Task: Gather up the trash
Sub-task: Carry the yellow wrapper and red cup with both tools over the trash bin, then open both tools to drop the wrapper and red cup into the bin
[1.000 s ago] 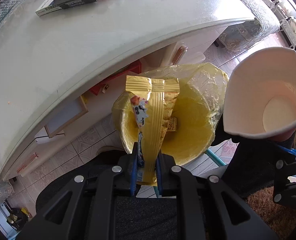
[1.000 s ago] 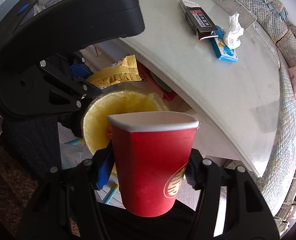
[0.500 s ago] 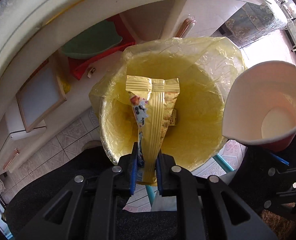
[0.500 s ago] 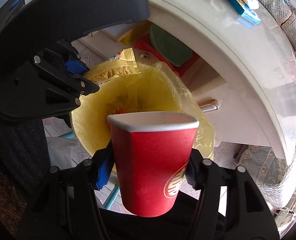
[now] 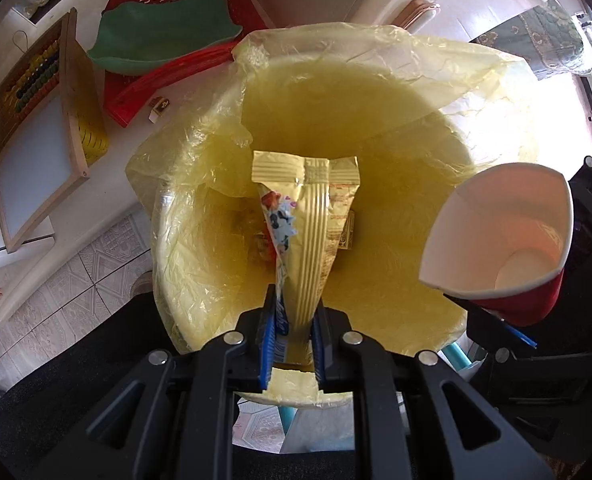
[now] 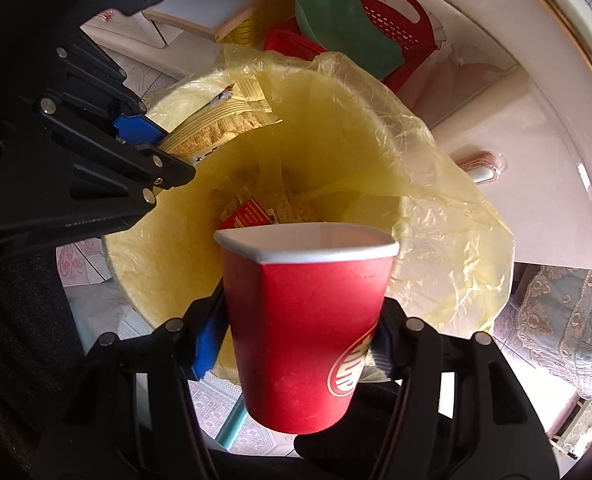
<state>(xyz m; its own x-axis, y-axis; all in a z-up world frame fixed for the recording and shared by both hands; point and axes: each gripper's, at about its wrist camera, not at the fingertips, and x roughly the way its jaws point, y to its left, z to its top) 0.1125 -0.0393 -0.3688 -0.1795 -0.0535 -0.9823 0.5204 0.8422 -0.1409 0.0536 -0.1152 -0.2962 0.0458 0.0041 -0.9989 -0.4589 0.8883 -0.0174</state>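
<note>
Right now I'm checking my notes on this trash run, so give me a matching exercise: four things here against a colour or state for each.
Things:
1. snack wrapper
2. paper cup
3. bin liner
4. leaf-shaped dish

States:
A. red outside, pinched out of round
B. green, resting on a red basket
C. gold, clamped in the left gripper
D. translucent yellow, draped over the bin rim

Pairs: 1-C, 2-A, 3-D, 4-B

Both grippers lower, nearer bin (image 5: 376,128)
</note>
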